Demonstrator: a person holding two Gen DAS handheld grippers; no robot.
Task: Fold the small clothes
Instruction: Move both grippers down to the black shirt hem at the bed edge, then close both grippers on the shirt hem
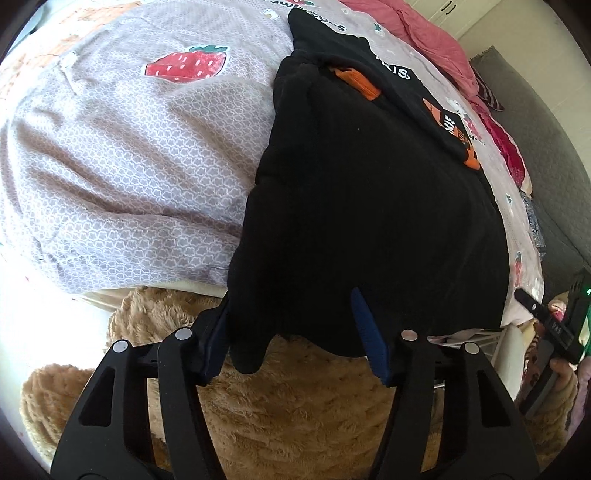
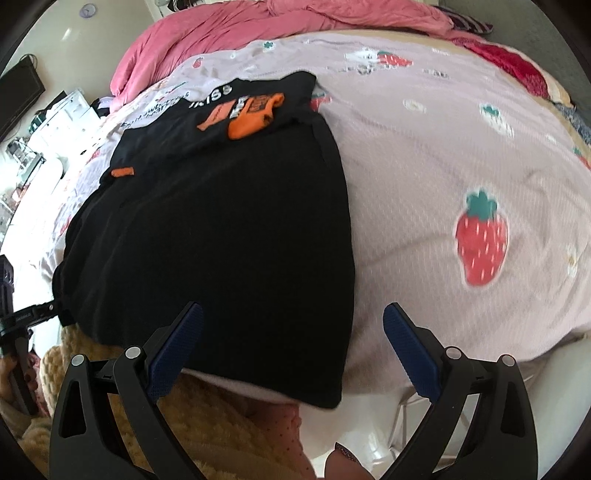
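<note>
Black cotton garment (image 1: 369, 206) with orange patches and white lettering, spread on a lilac strawberry-print bedsheet (image 1: 122, 155), near hem draped over the bed's edge above a tan fleece blanket (image 1: 295, 417). In the left wrist view: left gripper (image 1: 291, 328) angled down at the hem's left corner, jaws half apart and straddling the hanging cloth, one blue pad against the fabric's outer edge, the other lying over it; no firm pinch visible. At far right, the other gripper's black body, partly in shot.

In the right wrist view: same garment (image 2: 221, 229) left of centre, its right corner hanging off the bed edge. Right gripper (image 2: 291, 332) poised above that corner, jaws wide open, nothing between the pads but air and the cloth below. Pink duvet (image 2: 258, 29) bunched at the far side.

Likely trouble: a single-layer or shallow bite at the left corner, letting the hem slip during the lift; uneven grips skewing the fold; loose bedsheet snagged along with the cloth.
</note>
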